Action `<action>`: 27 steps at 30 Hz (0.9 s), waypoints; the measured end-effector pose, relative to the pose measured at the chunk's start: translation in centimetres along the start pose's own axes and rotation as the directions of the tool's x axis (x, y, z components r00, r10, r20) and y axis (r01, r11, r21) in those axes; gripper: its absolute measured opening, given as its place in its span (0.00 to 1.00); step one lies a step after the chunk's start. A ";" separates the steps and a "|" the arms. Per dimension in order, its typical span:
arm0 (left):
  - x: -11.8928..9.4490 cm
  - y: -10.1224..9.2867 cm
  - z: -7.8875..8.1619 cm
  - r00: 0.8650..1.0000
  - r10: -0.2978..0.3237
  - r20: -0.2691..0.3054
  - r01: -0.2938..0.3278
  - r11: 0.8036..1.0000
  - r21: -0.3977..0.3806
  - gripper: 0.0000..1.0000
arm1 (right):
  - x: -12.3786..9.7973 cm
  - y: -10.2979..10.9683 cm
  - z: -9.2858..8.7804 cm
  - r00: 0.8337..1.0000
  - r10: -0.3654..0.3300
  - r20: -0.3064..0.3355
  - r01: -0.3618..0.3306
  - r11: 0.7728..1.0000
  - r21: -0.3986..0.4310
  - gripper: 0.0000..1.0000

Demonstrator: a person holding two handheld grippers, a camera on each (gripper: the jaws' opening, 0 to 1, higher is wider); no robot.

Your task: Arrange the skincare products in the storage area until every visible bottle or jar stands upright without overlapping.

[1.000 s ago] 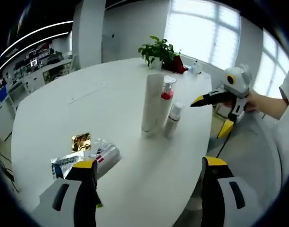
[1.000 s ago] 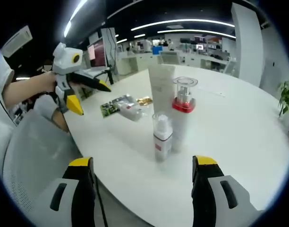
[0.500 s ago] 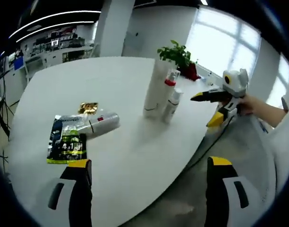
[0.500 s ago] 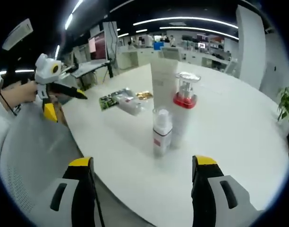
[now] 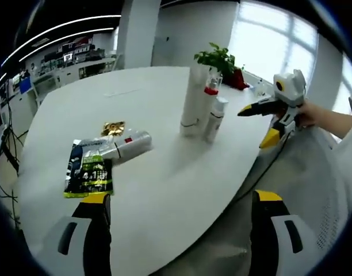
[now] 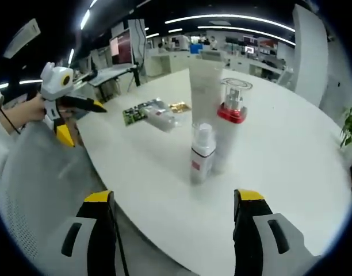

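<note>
White tube (image 6: pixel 206 80), two bottles upright; one bottle (image 5: pixel 125 145) lying beside sachets.

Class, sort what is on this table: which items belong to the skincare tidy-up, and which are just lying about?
Belongs to the job:
tall white tube
red-collared pump bottle
small white bottle
bottle lying on its side

Just lying about:
green sachet
gold packet
potted plant

tall tube (image 6: pixel 206 92), pump bottle (image 6: pixel 229 135), small bottle (image 6: pixel 202 154): upright, clustered | silver bottle (image 5: pixel 127 145): lying

Left tool (image 5: pixel 176 201) jaws spread wide, right tool (image 6: pixel 173 198) likewise, both empty
</note>
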State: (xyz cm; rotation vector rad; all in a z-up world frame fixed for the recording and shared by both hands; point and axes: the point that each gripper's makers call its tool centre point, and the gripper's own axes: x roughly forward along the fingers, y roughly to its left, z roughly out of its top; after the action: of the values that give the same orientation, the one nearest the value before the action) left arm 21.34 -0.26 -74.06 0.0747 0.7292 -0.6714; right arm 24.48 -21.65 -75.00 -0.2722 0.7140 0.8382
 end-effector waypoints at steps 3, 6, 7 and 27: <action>-0.1 0.5 0.0 1.000 0.009 0.005 -0.009 1.000 0.000 0.98 | 0.1 0.4 -0.2 1.000 0.007 -0.011 -0.008 1.000 -0.009 0.84; -0.1 1.0 -0.3 1.000 0.016 0.001 -0.016 1.000 -0.003 0.97 | 0.1 0.4 -0.4 1.000 0.009 -0.021 -0.009 1.000 -0.013 0.84; -0.1 1.0 -0.2 1.000 0.019 0.004 -0.019 1.000 -0.002 0.97 | 0.2 0.4 -0.4 1.000 0.009 -0.022 -0.009 1.000 -0.015 0.84; -0.4 1.8 0.3 0.998 0.048 0.034 -0.049 0.998 0.034 0.98 | 1.8 4.3 -1.3 0.980 0.128 -0.153 -0.155 0.971 -0.184 0.81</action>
State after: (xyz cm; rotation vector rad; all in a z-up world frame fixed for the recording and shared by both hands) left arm 22.39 1.27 -73.87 0.1128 0.6814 -0.6374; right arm 21.43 -18.47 -76.96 -0.4642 0.7899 1.0353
